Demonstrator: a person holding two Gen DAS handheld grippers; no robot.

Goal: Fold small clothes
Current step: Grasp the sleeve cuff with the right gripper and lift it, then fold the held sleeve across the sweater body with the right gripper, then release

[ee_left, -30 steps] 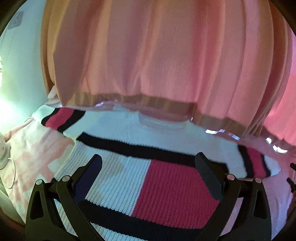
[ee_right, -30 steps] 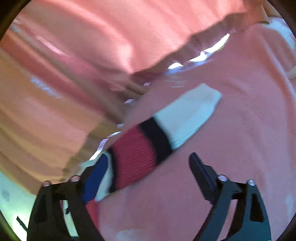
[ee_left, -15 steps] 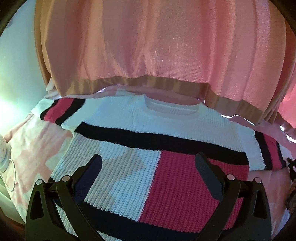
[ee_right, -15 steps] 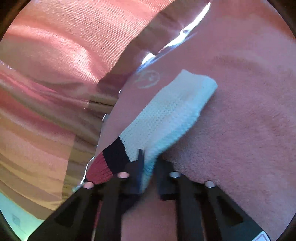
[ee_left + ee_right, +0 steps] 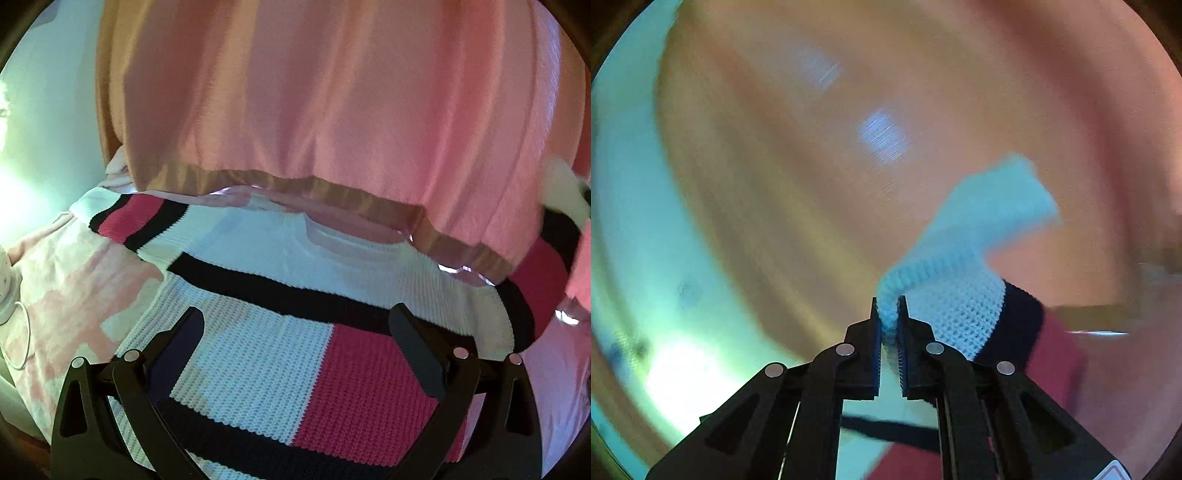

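The sweater (image 5: pixel 280 325) lies flat on the bed, collar far. The right tongs (image 5: pixel 888 317) pinch its right sleeve cuff (image 5: pixel 979 229), lifted; the left tongs (image 5: pixel 295 339) hover spread over the chest.

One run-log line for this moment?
right gripper: shut on sweater sleeve, lifted | left gripper: open over sweater

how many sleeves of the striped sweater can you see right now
2. One sleeve lies flat at the sweater's far left on the pink bedding. The other sleeve is lifted, its white cuff pinched in the right gripper. None seems hidden.
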